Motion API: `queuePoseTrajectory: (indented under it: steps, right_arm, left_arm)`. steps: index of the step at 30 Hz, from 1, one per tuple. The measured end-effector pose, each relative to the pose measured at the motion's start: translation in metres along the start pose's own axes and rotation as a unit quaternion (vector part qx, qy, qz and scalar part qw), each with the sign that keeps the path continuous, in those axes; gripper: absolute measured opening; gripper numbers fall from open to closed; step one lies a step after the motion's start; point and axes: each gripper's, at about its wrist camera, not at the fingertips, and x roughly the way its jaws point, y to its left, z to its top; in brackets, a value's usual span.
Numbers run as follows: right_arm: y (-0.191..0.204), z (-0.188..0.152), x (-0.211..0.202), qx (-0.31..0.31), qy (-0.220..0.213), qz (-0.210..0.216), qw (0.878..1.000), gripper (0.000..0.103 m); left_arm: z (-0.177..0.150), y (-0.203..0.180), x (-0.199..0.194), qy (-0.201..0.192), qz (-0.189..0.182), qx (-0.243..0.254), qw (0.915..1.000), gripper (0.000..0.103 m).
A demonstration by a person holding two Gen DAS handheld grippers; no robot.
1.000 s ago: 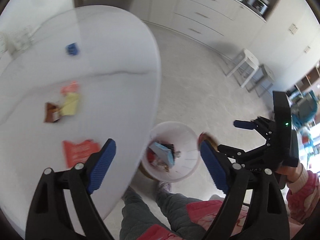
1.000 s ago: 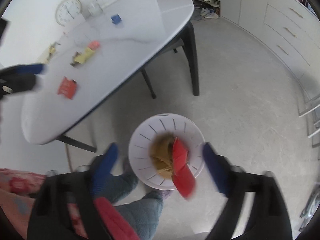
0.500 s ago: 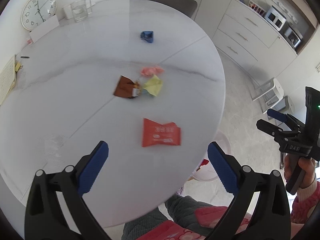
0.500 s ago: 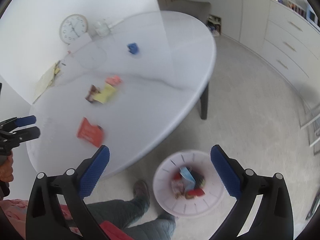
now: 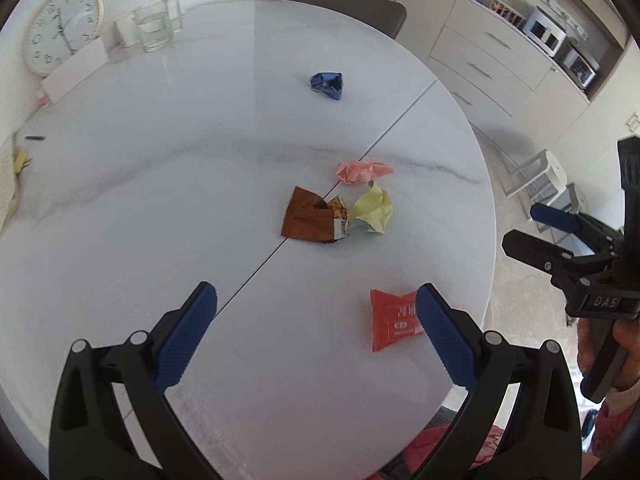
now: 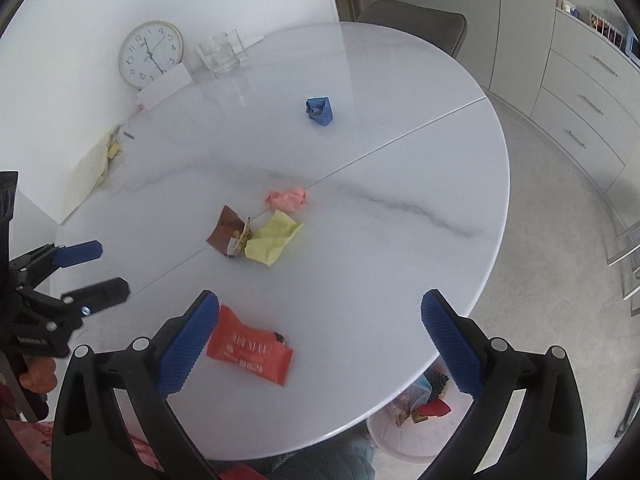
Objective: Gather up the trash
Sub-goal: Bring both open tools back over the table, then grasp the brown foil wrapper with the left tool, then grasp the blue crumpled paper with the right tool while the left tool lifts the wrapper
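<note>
Red wrapper (image 6: 249,346) on table (image 6: 400,208), both hand-held grippers wide open, empty

Wide-spread right tool (image 6: 318,340) above red wrapper (image 6: 250,346)

A white marble-look table (image 5: 160,184) has a seam running across its top. At its far edge a round wall clock (image 5: 62,30) leans against the wall, with a white card (image 5: 76,68) propped in front. Just beside it stand clear glasses (image 5: 154,26). Yellowish papers (image 6: 92,168) lie at the left edge. A grey chair (image 6: 416,22) sits behind the far edge, drawers (image 6: 588,96) beyond.
</note>
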Motion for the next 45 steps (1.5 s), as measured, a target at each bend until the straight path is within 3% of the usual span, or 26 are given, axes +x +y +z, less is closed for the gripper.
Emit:
queuePoseTrajectory:
  steps: [6, 10, 13, 17, 24, 31, 36, 41, 45]
  right_arm:
    - [0.001, 0.019, 0.011, -0.018, 0.009, -0.022, 1.0, 0.1]
    - [-0.004, 0.029, 0.027, -0.026, 0.021, -0.016, 0.999, 0.1]
    - [-0.01, 0.038, 0.042, -0.025, 0.035, -0.003, 0.999, 0.1]
    - [-0.015, 0.048, 0.057, -0.03, 0.051, 0.008, 0.998, 0.1]
    - [-0.014, 0.063, 0.086, -0.047, 0.077, 0.033, 0.995, 0.1]
    - [0.0, 0.089, 0.11, -0.081, 0.081, 0.065, 0.991, 0.1]
    - [0.01, 0.107, 0.123, -0.112, 0.074, 0.065, 0.989, 0.092]
    - [0.012, 0.159, 0.15, -0.12, 0.035, 0.038, 0.991, 0.092]
    - [0.015, 0.199, 0.185, -0.124, 0.035, 0.024, 0.991, 0.092]
  left_arm:
    - [0.025, -0.003, 0.052, 0.009, 0.005, 0.04, 0.9992, 0.095]
    - [0.04, -0.006, 0.086, 0.03, 0.023, 0.073, 0.9966, 0.093]
    - [0.048, -0.005, 0.106, 0.051, 0.029, 0.08, 0.995, 0.083]
    - [0.055, -0.001, 0.123, 0.065, 0.034, 0.083, 0.9938, 0.082]
    - [0.064, 0.004, 0.131, 0.068, 0.028, 0.076, 0.9944, 0.055]
    - [0.063, 0.024, 0.121, 0.061, 0.009, 0.024, 0.9978, 0.044]
    - [0.057, 0.04, 0.109, 0.052, -0.005, -0.016, 0.9985, 0.029]
    - [0.054, 0.058, 0.098, 0.042, -0.015, -0.063, 0.9971, 0.029]
    - [0.052, 0.064, 0.093, 0.038, -0.017, -0.078, 0.9961, 0.029]
